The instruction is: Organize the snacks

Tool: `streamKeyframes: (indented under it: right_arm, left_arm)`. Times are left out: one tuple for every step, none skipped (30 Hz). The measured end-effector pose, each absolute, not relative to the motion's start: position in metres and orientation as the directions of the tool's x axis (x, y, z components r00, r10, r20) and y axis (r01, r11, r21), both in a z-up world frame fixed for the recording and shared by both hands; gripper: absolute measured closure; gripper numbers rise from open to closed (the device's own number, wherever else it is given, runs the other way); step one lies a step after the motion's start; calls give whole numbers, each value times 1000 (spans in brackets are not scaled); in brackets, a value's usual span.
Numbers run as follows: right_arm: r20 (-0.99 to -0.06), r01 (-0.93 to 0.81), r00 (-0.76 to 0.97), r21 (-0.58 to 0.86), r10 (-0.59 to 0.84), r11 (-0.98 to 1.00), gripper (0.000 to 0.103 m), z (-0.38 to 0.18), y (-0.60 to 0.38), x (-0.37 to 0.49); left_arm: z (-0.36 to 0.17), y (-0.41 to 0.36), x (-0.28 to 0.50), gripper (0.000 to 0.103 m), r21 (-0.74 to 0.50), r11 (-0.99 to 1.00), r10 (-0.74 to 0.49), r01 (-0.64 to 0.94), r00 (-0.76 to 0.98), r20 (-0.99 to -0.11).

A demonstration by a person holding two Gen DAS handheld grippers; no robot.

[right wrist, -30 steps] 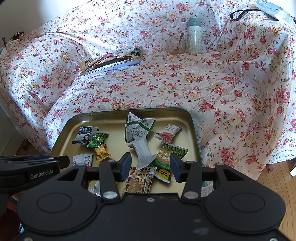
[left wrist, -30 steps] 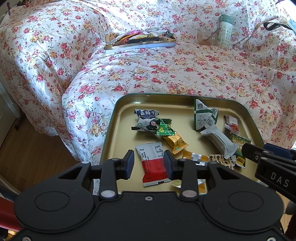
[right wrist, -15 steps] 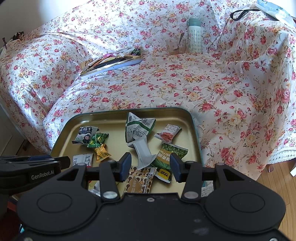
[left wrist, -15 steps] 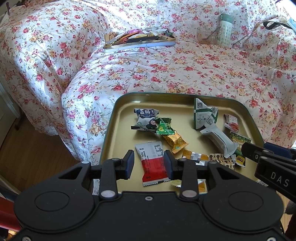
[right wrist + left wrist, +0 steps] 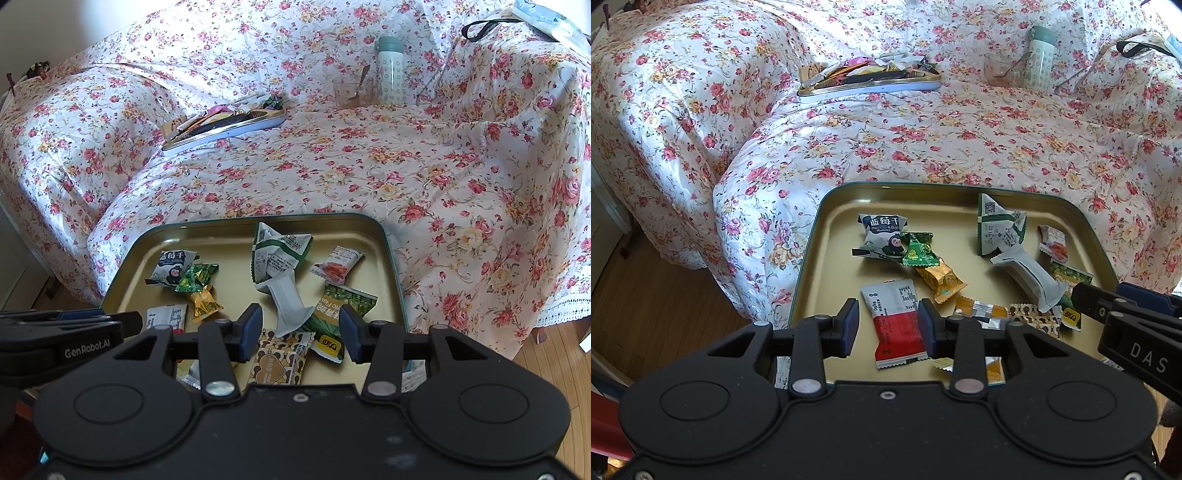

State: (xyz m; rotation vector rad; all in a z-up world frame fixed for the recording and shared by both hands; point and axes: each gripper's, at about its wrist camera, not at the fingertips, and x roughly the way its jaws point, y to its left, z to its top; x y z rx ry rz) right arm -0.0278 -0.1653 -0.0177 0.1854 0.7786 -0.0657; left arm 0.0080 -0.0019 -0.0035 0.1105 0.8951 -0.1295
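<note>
A gold tray [image 5: 827, 236] [image 5: 388, 251] with a green rim holds several snack packets. My left gripper [image 5: 888, 326] is open and empty, hovering over a red-and-white packet [image 5: 895, 325]. My right gripper [image 5: 301, 332] is open and empty, above a brown heart-print packet [image 5: 277, 360] and a green packet [image 5: 340, 306]. Also in the tray are a white blueberry packet [image 5: 882, 234] [image 5: 171, 266], a green candy [image 5: 918, 249], an orange candy [image 5: 942, 278], a green-and-white pouch [image 5: 995, 227] [image 5: 277, 251] and a white bar [image 5: 1027, 275] [image 5: 290, 299].
A flowered cloth covers the sofa [image 5: 923, 129] behind the tray. A second flat tin of wrappers [image 5: 868, 79] [image 5: 225, 122] lies at the back. A glass cup with a spoon [image 5: 351, 90] and a pale green bottle [image 5: 391, 70] stand further right. Wooden floor [image 5: 646, 295] lies to the left.
The left gripper has edged slightly forward over the tray. The right gripper has not visibly moved. Both stay open.
</note>
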Motion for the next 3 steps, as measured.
streamKeyframes:
  right_arm:
    - [-703, 127, 711, 142, 9, 982, 55, -18, -165, -28]
    - [-703, 127, 711, 142, 9, 982, 55, -18, -165, -28]
    - [-703, 127, 711, 142, 10, 982, 55, -18, -165, -28]
  left_arm:
    - [-4, -2, 8, 58, 42, 987, -66, 158, 619, -783]
    - [-4, -2, 8, 58, 42, 987, -65, 158, 618, -783]
    - [-4, -2, 8, 58, 42, 986, -66, 159, 618, -784]
